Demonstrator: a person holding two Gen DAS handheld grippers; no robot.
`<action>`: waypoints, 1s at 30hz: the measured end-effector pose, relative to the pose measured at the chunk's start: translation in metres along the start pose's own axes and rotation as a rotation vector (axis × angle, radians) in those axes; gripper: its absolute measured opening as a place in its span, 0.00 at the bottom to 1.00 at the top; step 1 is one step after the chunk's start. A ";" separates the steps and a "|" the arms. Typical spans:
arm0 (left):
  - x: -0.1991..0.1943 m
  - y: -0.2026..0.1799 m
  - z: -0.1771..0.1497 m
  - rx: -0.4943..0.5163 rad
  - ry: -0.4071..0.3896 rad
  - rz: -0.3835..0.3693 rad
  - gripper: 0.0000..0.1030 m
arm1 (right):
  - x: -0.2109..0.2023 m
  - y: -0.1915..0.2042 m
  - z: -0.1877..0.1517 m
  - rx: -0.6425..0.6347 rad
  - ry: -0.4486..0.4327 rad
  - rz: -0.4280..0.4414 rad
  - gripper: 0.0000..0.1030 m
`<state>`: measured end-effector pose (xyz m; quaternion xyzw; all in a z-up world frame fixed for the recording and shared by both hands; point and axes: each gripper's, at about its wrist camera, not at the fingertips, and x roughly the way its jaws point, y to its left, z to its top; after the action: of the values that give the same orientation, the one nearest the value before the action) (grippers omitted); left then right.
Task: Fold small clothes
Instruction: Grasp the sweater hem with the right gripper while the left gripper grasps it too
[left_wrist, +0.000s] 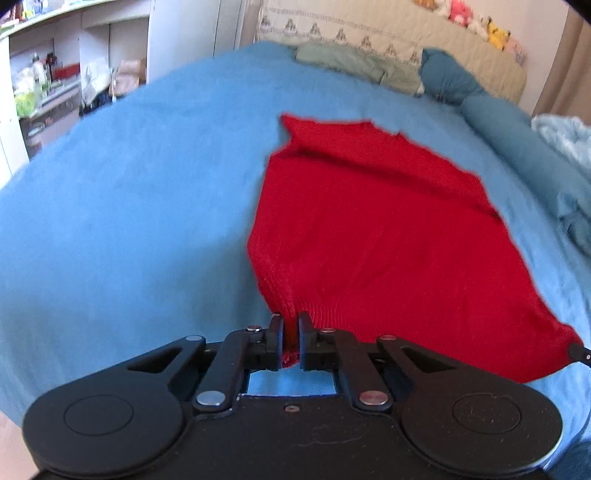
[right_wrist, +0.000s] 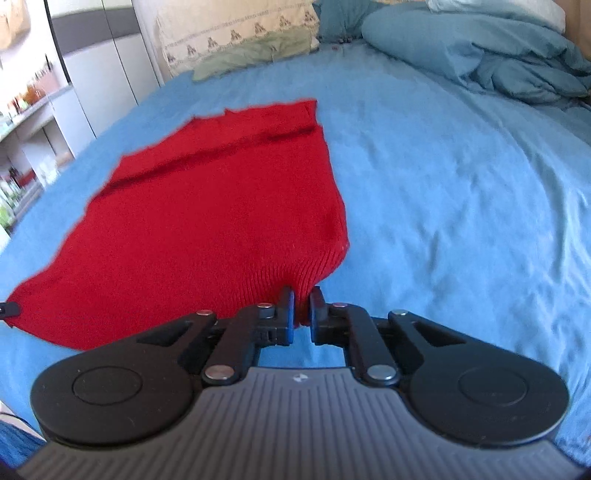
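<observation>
Two black tools, one in each hand, are both clamped on the near hem of a red knitted garment (left_wrist: 373, 236) spread on a bed with a blue bed sheet (left_wrist: 129, 206). Seen from the left wrist, the left tool (left_wrist: 291, 325) sits at 6 o'clock with its jaws closed on the garment's near left corner, a pinch of red knit showing between them. At about 4 o'clock in that same view, the tip of the right tool just reaches the edge, at the garment's other near corner. Seen from the right wrist, the right tool (right_wrist: 303, 306) is likewise at 6 o'clock, its jaws closed on the ribbed hem at the near right corner.

From both corners the red fabric runs away toward 12 o'clock, lying mostly flat, with one soft crease crossing it near the far end. Beyond it, toward 12 and 1 o'clock, lie a green pillow (left_wrist: 354, 62) and a heaped blue duvet (right_wrist: 480, 48).

The knit looks soft, light and limp, with no stiffness of its own, so it will probably sag and stretch between the two grips. The ribbed hem seems the firmest part to hold. Taking both near corners, as now, suits carrying that edge over toward the far end for a fold.
</observation>
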<state>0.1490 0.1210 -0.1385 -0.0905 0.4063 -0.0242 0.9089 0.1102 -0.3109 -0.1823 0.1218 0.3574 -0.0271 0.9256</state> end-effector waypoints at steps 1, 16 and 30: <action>-0.004 -0.002 0.008 -0.005 -0.019 -0.008 0.07 | -0.004 0.001 0.008 0.008 -0.011 0.012 0.22; 0.088 -0.037 0.248 -0.134 -0.230 0.026 0.07 | 0.097 0.035 0.269 0.046 -0.155 0.114 0.22; 0.308 -0.070 0.320 -0.150 -0.162 0.131 0.08 | 0.365 0.027 0.335 0.064 -0.078 -0.021 0.22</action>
<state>0.5951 0.0628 -0.1425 -0.1334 0.3371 0.0730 0.9291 0.6044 -0.3530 -0.1814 0.1464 0.3215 -0.0530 0.9340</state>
